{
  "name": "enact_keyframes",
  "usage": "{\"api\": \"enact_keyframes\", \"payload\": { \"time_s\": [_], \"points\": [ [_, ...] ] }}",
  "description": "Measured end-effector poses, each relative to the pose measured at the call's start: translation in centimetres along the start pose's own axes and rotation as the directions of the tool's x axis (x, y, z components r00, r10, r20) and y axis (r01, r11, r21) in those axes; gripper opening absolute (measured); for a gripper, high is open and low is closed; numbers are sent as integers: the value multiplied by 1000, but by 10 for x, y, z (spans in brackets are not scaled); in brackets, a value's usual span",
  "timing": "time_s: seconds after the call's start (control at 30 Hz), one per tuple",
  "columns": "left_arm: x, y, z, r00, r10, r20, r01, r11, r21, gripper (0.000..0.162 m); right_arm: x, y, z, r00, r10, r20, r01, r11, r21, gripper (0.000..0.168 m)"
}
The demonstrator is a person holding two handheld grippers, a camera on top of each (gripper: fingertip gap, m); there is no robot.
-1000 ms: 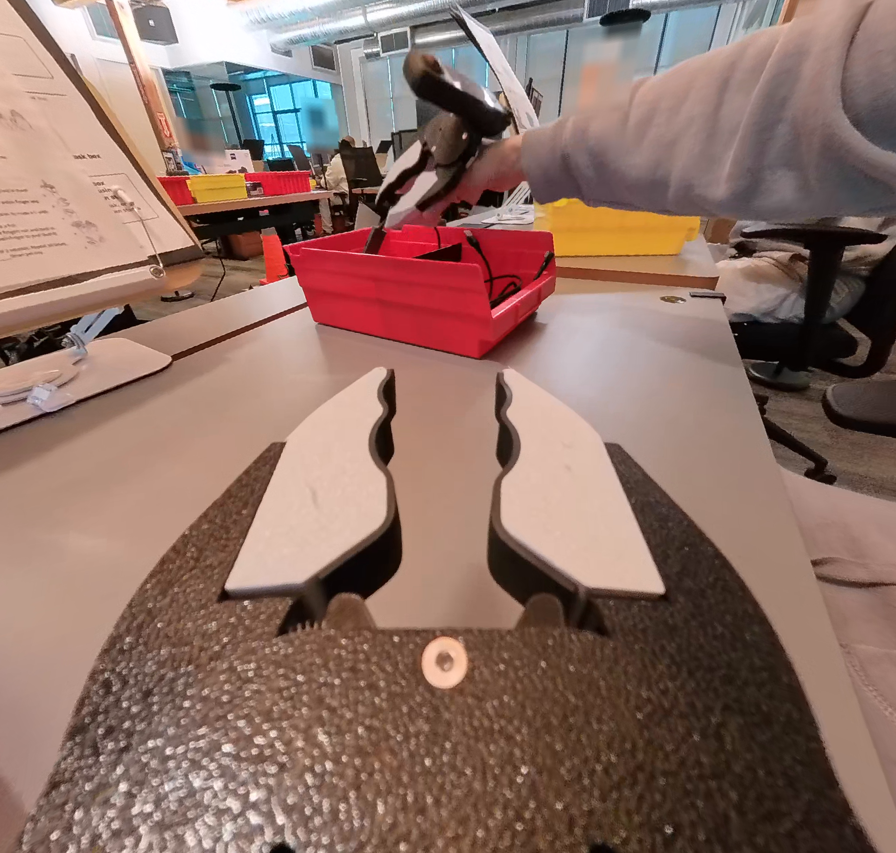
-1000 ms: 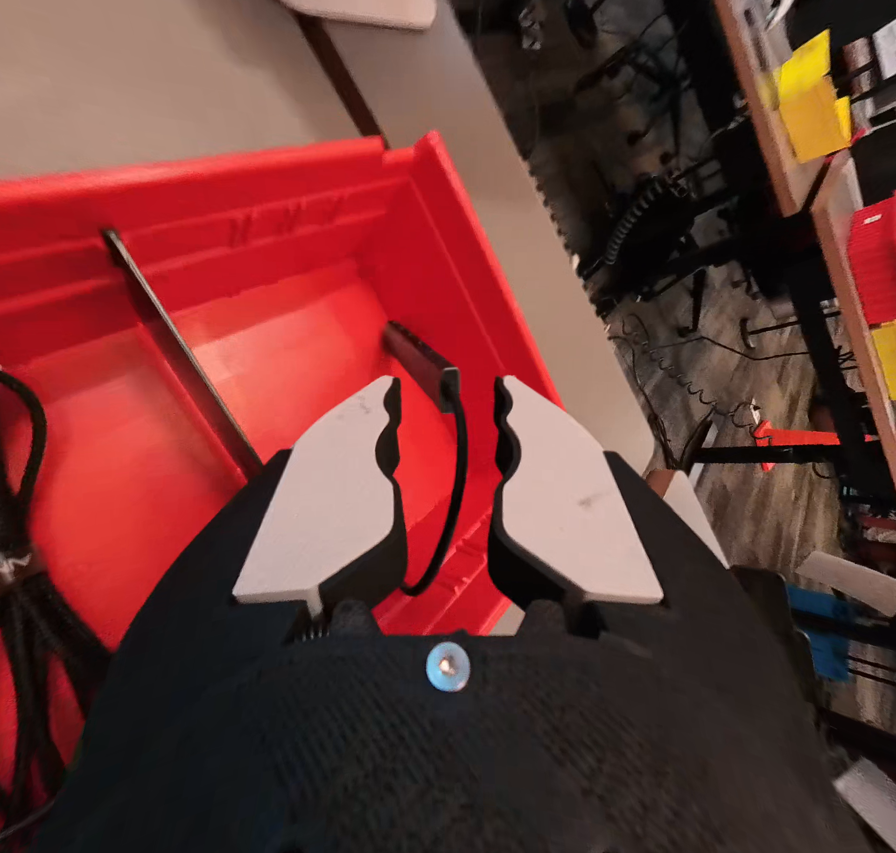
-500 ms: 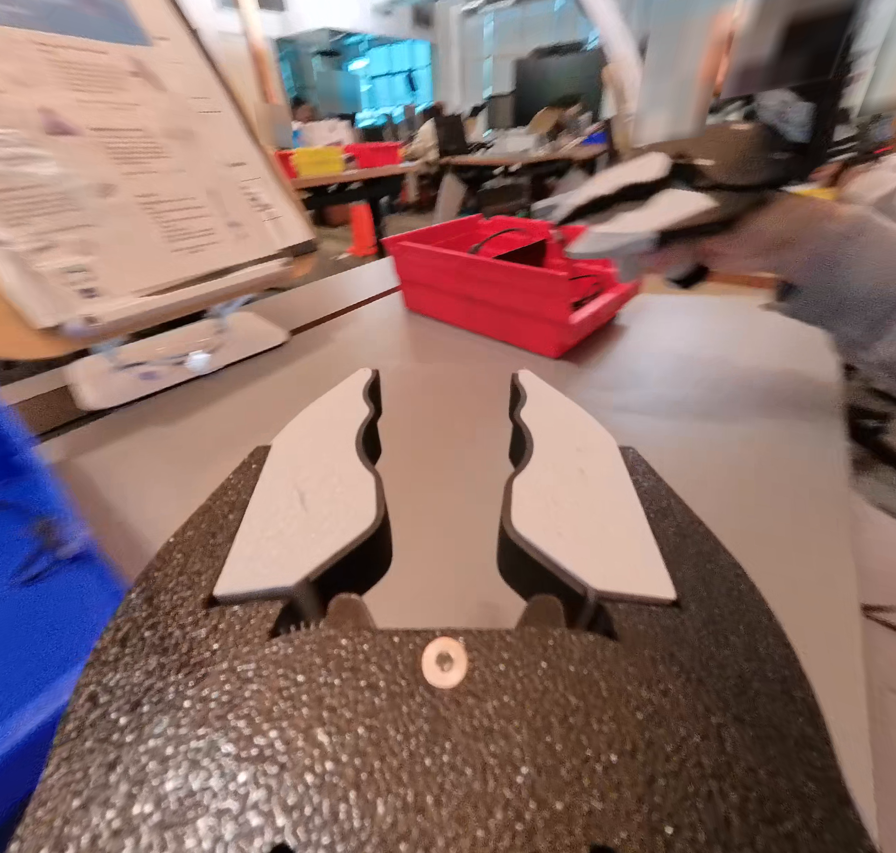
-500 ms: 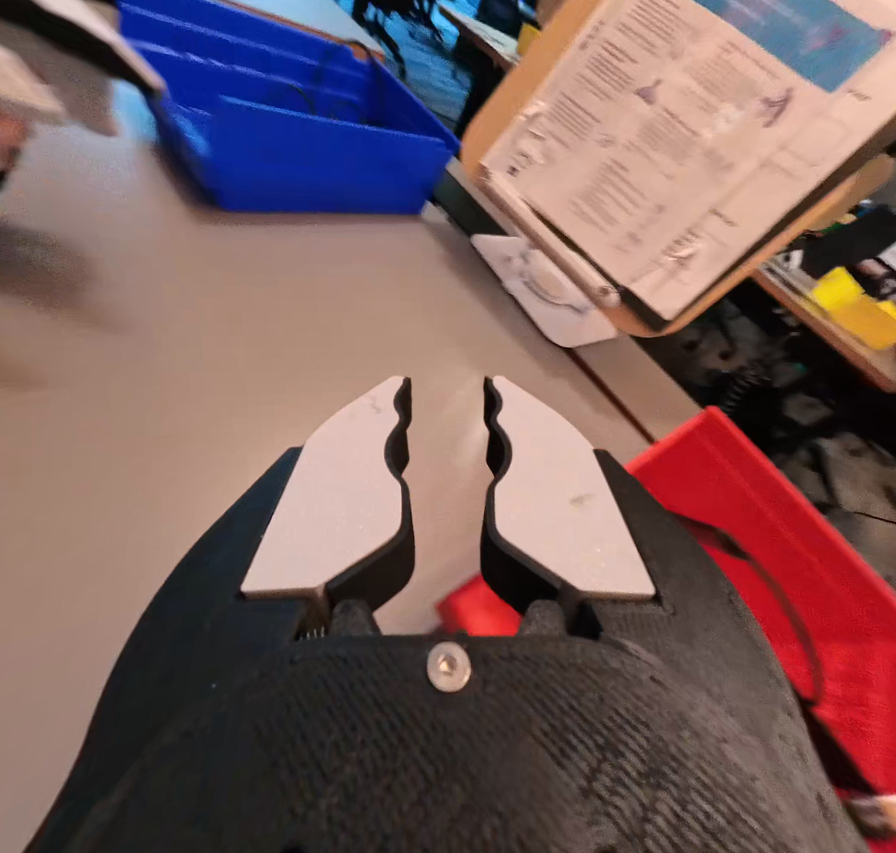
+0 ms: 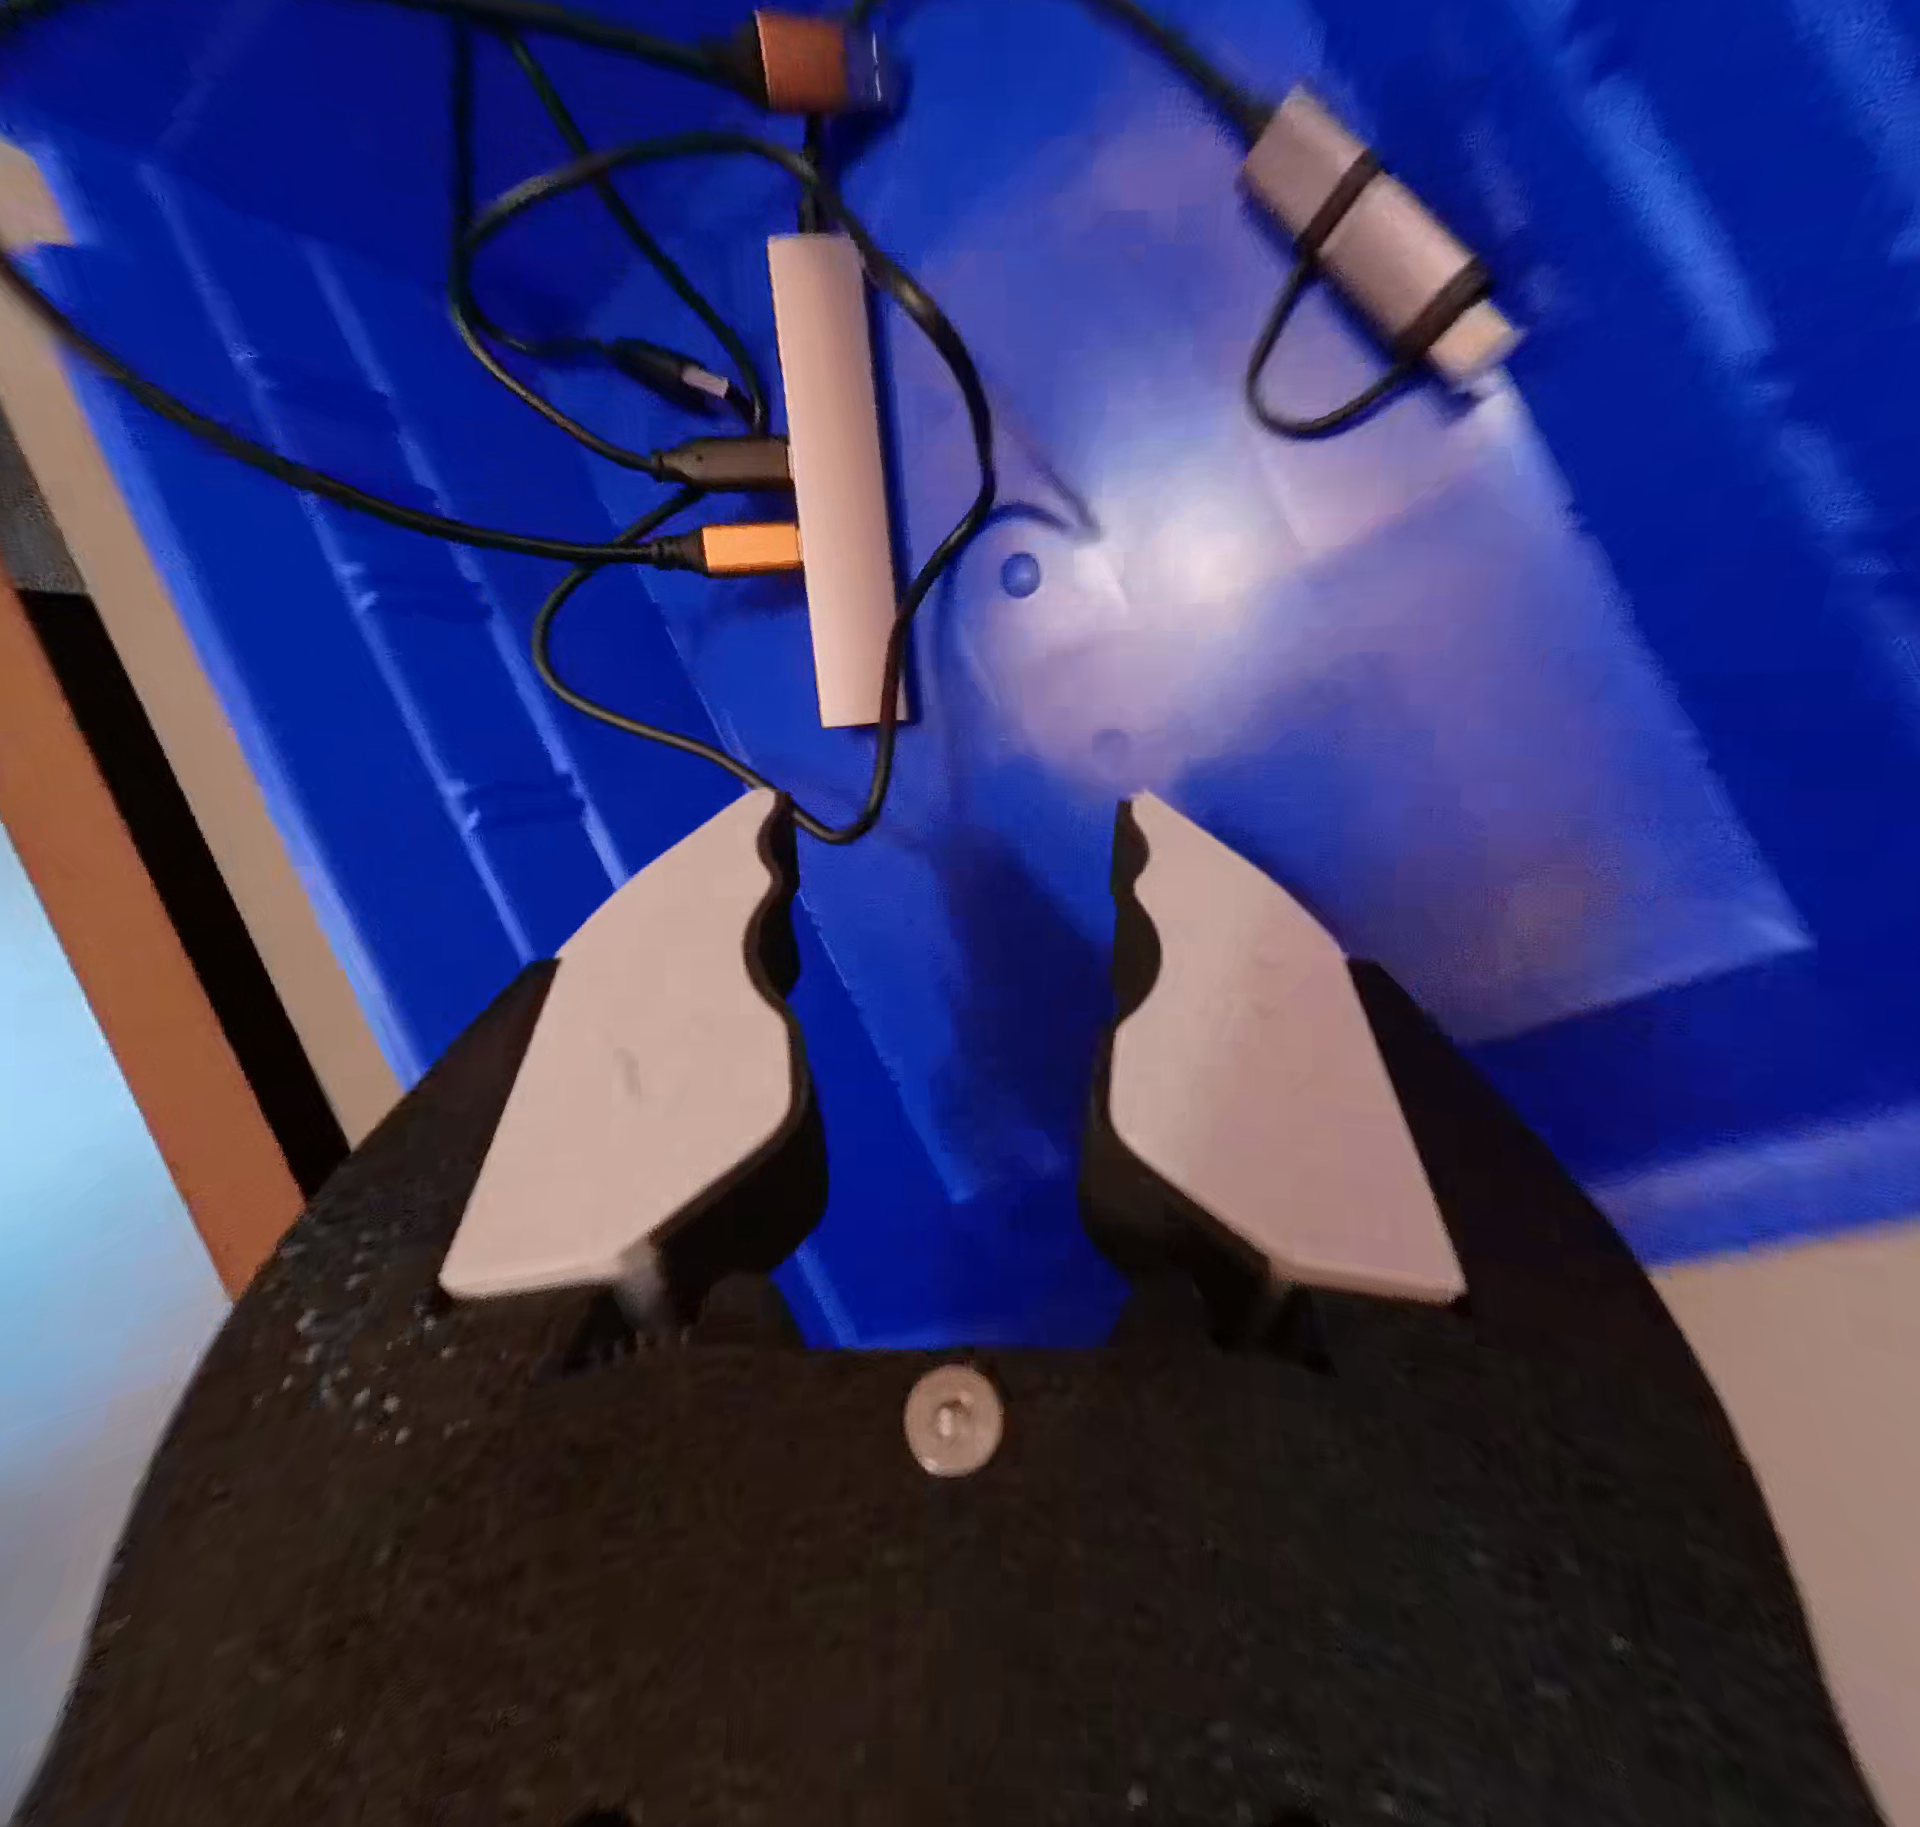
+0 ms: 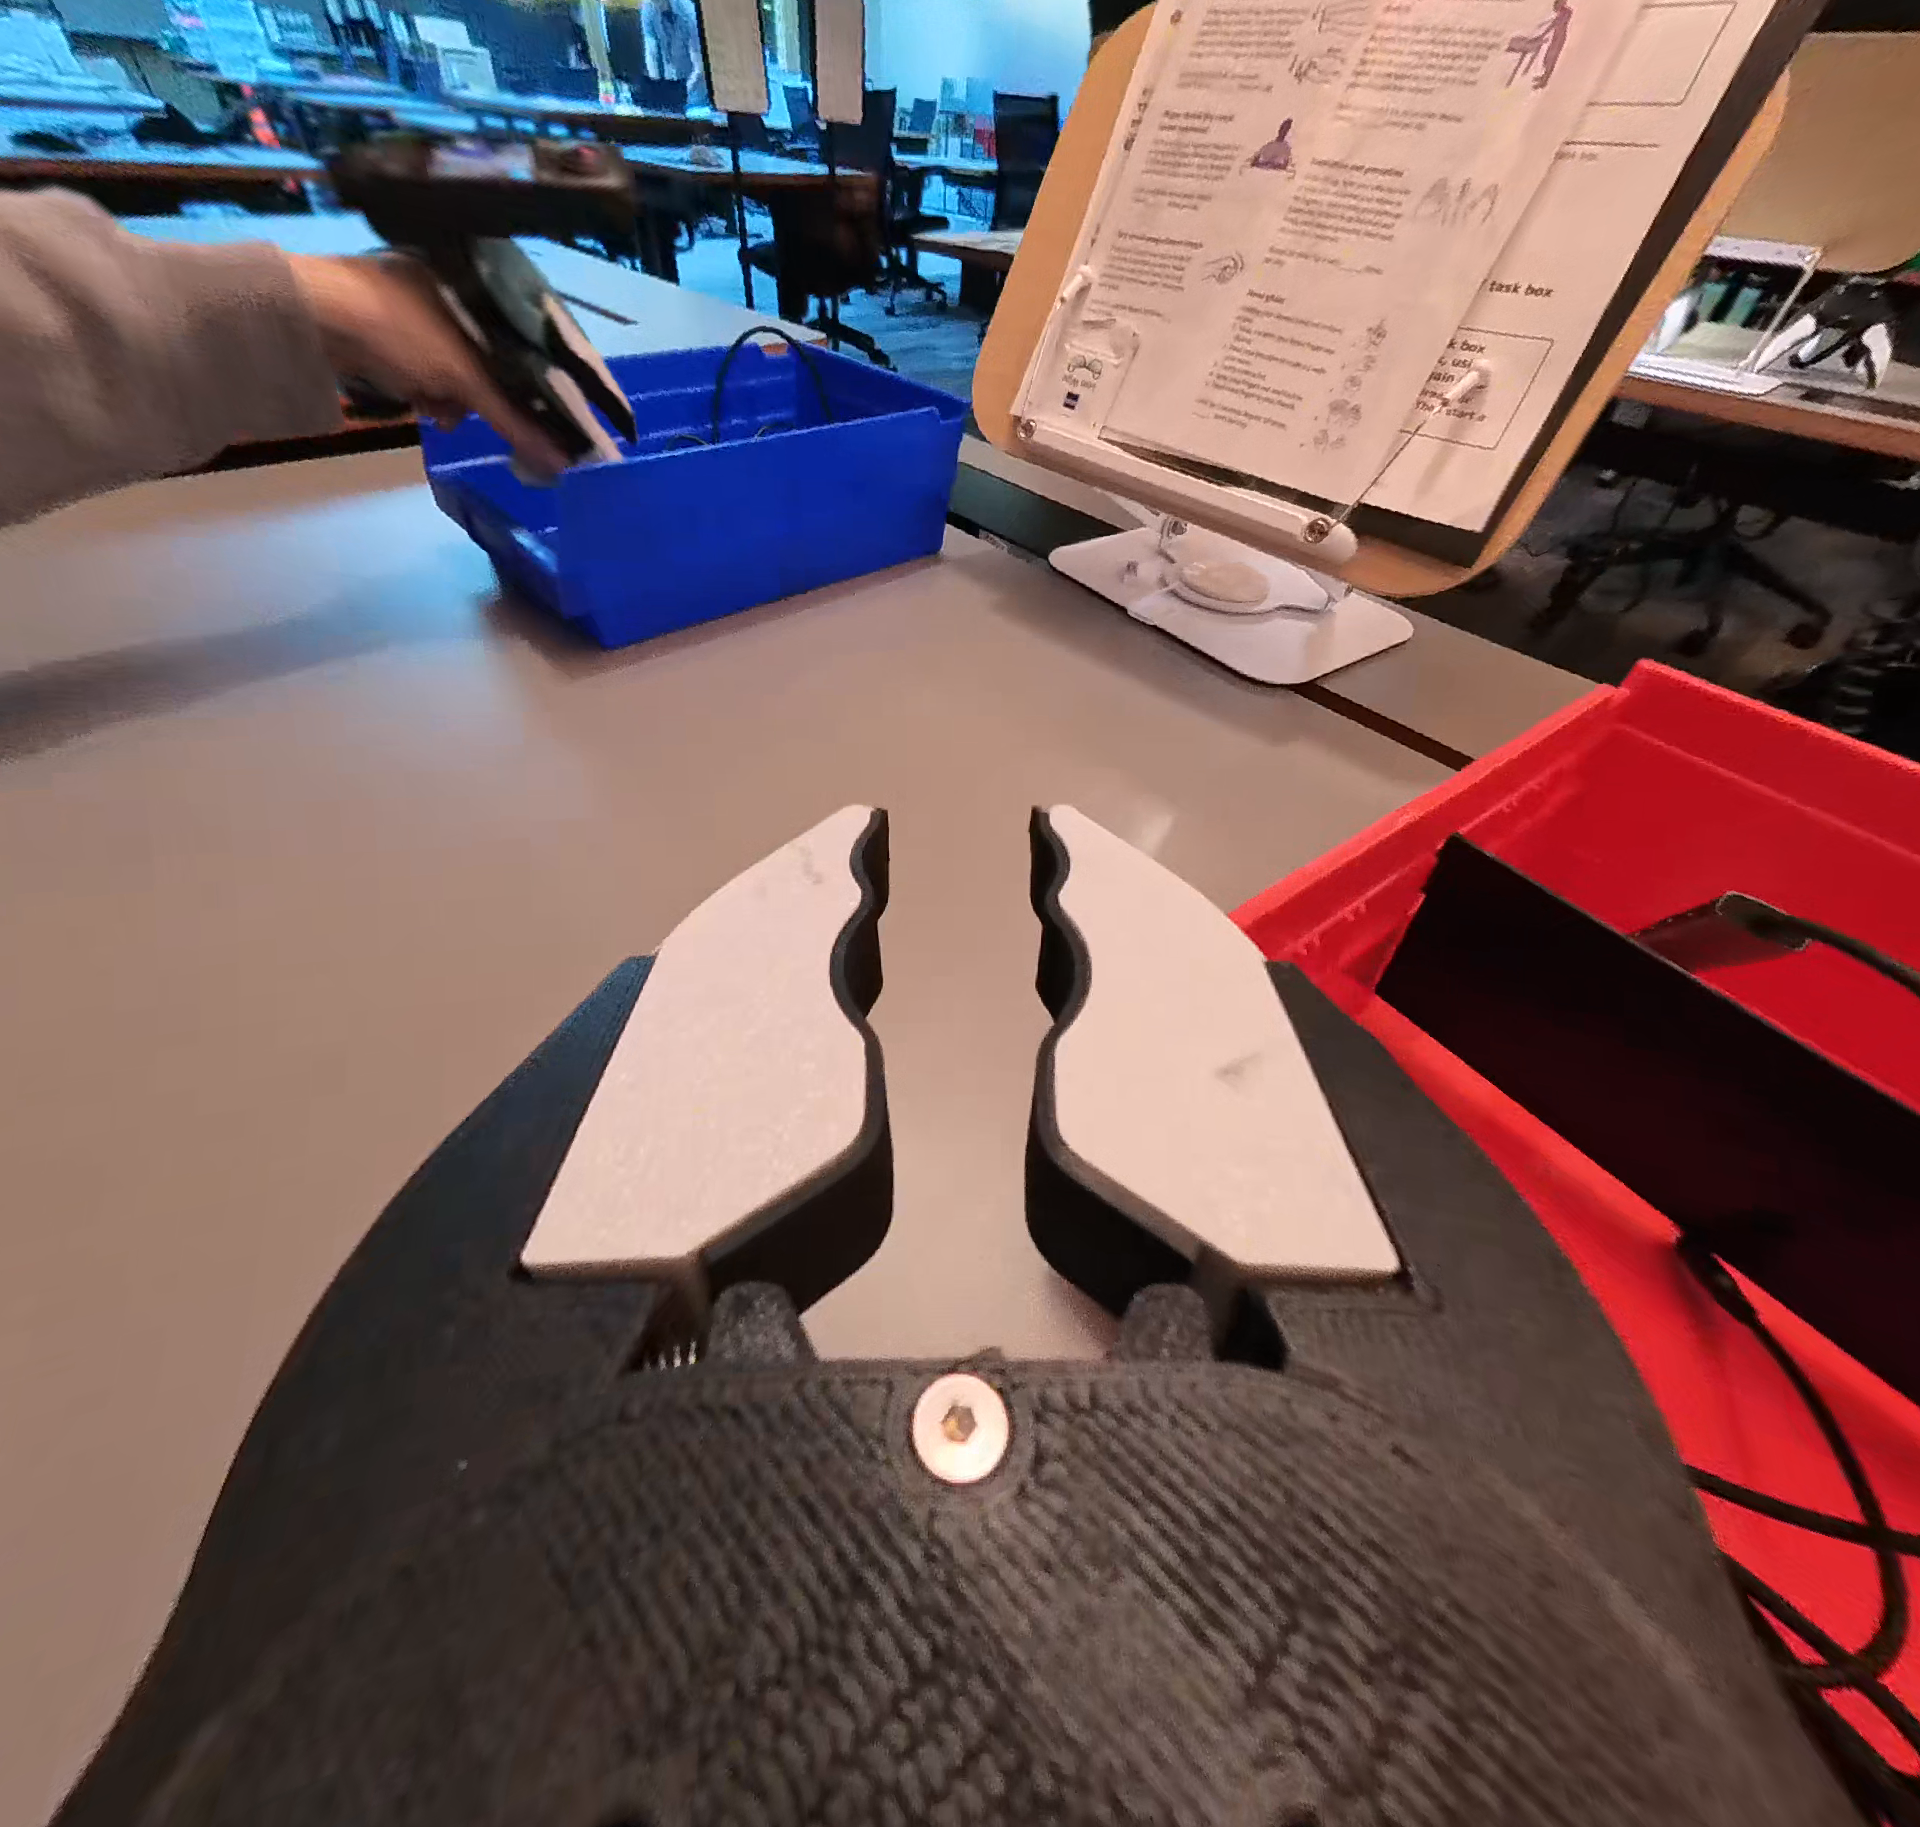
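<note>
My left gripper (image 5: 951, 811) is open and empty, pointing down into a blue bin (image 5: 1351, 634). A grey USB hub (image 5: 836, 468) with black cables (image 5: 582, 520) plugged in lies just beyond the left fingertip. A second grey adapter (image 5: 1371, 229) wrapped in its cable lies at the far right of the bin. My right gripper (image 6: 958, 821) is open and empty, low over the grey table (image 6: 416, 790), beside a red bin (image 6: 1662, 842). The red bin holds a black divider (image 6: 1621, 1029), a black device (image 6: 1725, 930) and black cables (image 6: 1808, 1465). The left gripper (image 6: 566, 427) also shows far off in the right wrist view, over the blue bin (image 6: 727, 520).
A document stand (image 6: 1403, 219) with printed sheets on a white base (image 6: 1236, 603) stands at the table's back edge, between the two bins. Other desks and office chairs fill the room behind. The table's left edge (image 5: 156, 946) shows beside the blue bin. There is about 50 cm between the tips of the two grippers. The grey USB hub (image 5: 836, 468) is closer to my left gripper, around 9 cm from its tips; the right tips are 55 cm off.
My left gripper swung left from the table and tipped down into the blue bin, opening wider. My right gripper left the red bin and now sits level over the table.
</note>
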State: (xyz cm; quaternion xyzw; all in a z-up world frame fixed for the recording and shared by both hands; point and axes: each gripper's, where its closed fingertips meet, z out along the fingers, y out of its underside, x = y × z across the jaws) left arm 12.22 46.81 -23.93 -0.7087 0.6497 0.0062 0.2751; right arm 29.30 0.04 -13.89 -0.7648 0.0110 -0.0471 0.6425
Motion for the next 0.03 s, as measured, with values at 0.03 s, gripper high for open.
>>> {"api": "enact_keyframes", "payload": {
  "time_s": [0.03],
  "points": [
    [-3,1,13,1000,23,4,-22,998,-58,57,1,3,-2,1000,-11,0,11,1000,-16,26]
  ]
}}
